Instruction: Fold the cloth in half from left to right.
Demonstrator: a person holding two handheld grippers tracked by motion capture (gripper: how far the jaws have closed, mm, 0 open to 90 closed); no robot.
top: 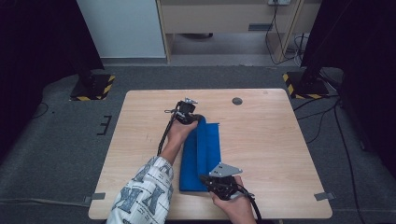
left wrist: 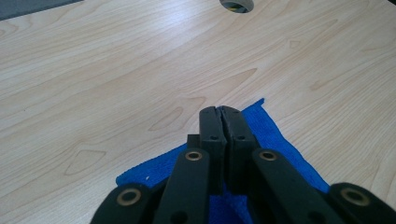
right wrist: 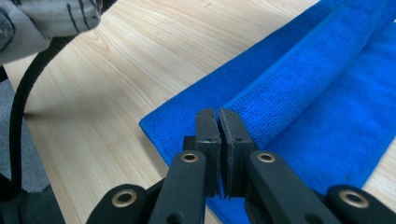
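A blue towel [top: 201,154] lies folded lengthwise in the middle of the wooden table [top: 266,140], with a raised fold running along it. My left gripper [top: 198,120] is at the towel's far end, its jaws shut [left wrist: 223,112] with blue cloth [left wrist: 285,149] under and between them and a corner sticking out to the right. My right gripper [top: 206,178] is at the near end. Its jaws [right wrist: 218,114] are shut where the lifted fold of the towel [right wrist: 327,88] begins.
A round cable hole [top: 237,101] sits near the table's far edge, seen again as the hole [left wrist: 236,3]. A patterned sleeve [top: 144,191] crosses the near left of the table. Two stand bases with yellow-black stripes [top: 91,87] [top: 303,84] rest on the carpet beyond.
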